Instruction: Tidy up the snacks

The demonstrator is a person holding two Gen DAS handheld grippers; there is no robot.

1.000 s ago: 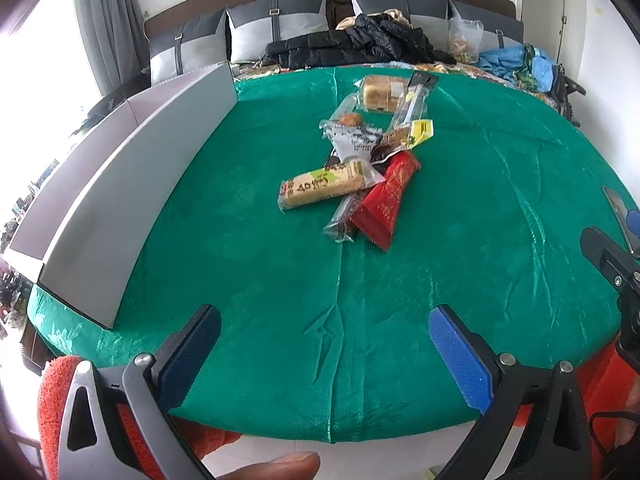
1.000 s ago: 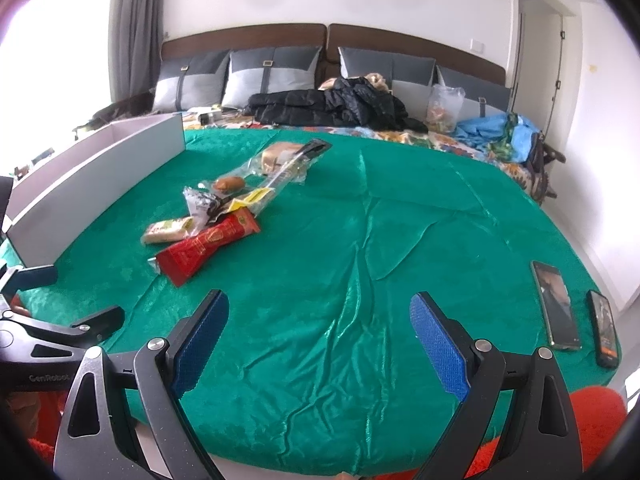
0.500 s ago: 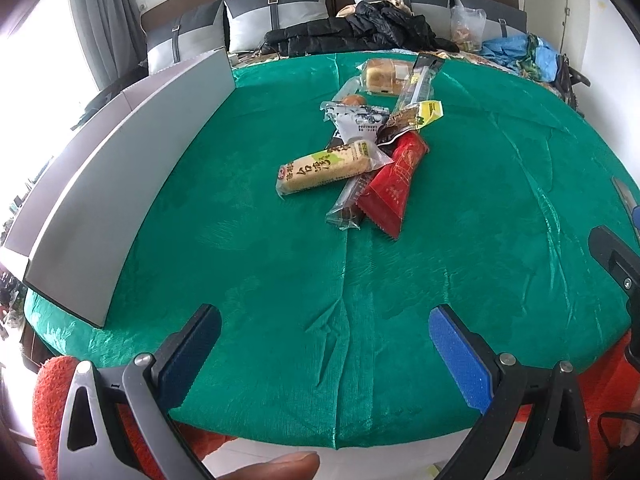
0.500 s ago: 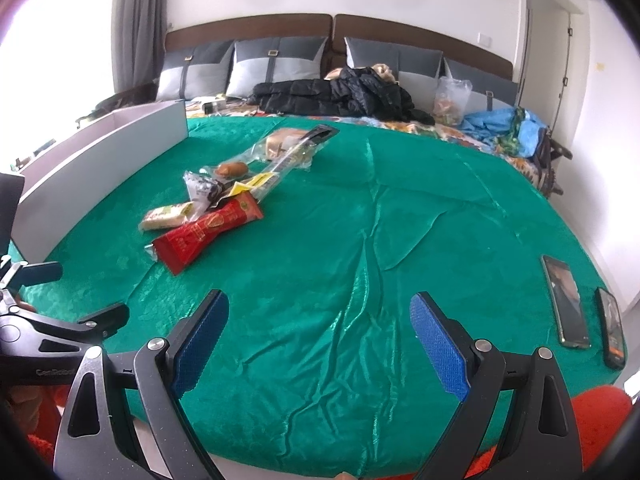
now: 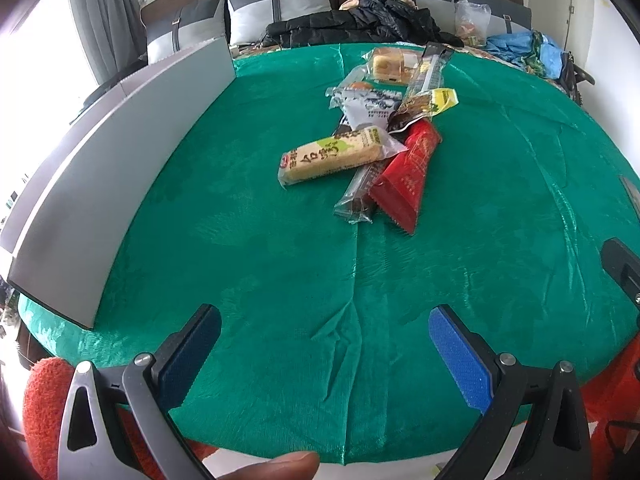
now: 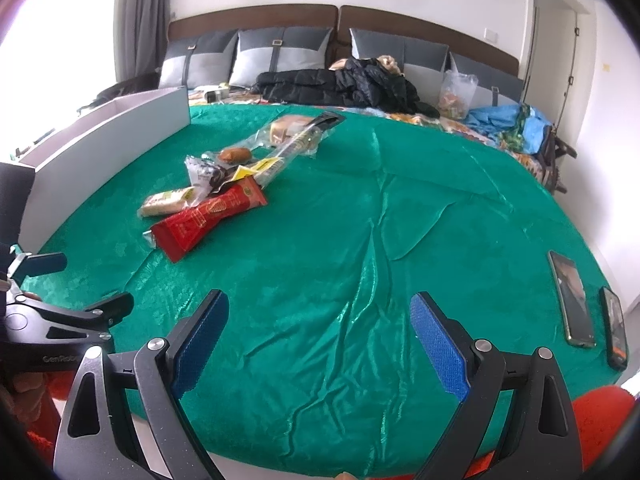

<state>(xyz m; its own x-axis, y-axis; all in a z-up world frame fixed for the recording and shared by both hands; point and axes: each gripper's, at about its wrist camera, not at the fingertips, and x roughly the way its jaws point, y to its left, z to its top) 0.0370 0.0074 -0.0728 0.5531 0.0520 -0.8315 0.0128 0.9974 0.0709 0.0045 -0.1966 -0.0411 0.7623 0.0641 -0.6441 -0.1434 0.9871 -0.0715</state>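
Step judged: first reach for the snack pile (image 5: 372,140). Best to take the nearest, unburied red packet (image 5: 408,176) by its long edges. Left gripper (image 5: 324,352) hovered low over the table edge, spread wide and empty, pile ahead. Right gripper (image 6: 320,344) likewise spread, pile ahead-left; white box (image 5: 120,168) lay left.

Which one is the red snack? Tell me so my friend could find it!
Look at the round green table, then the pile of snacks in its middle. The red snack is the long flat packet at the near end of the pile, beside the yellowish cake bar. It is the only bright red wrapper.
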